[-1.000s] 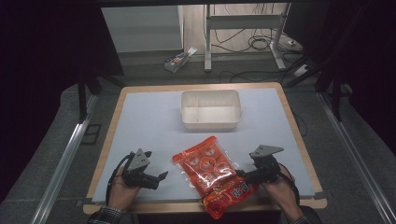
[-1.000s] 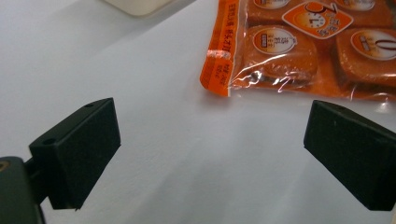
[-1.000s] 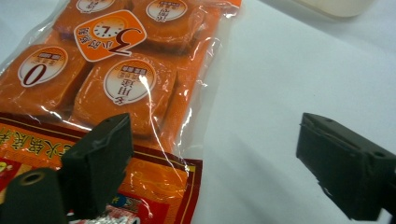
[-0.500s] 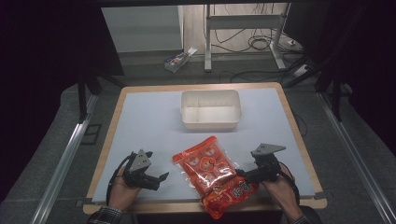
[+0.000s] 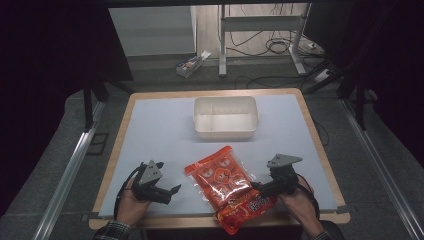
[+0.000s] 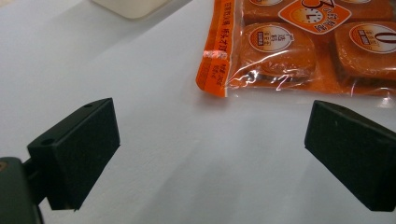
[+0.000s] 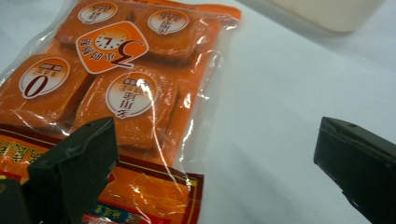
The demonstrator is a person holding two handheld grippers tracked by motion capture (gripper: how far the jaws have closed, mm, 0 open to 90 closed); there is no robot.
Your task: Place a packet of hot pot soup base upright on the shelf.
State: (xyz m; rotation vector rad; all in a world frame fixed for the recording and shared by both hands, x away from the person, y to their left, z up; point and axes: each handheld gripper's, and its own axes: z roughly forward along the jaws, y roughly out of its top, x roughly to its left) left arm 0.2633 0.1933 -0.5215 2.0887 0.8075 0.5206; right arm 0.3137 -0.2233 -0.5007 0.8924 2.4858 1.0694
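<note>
A: Start at the lower left of the high view. What's the left gripper (image 5: 162,191) doing?

B: It sits low on the white table (image 5: 160,125), jaws spread wide with nothing between them, pointing toward the orange snack bag (image 5: 227,185). Compared with a second ago it has barely shifted.

A: And the bag?

B: Lower centre, flat on the table between the two grippers, with its near end at the table's front edge. It hasn't moved either.

A: Lower right?

B: The right gripper (image 5: 265,187), jaws also spread, one jaw over the bag's edge in its own view, not pinching it.

A: So what does that mean?

B: Almost nothing has changed; I'd judge no grasp has begun. The white bin (image 5: 226,118) at upper centre stands empty, well apart.
</note>
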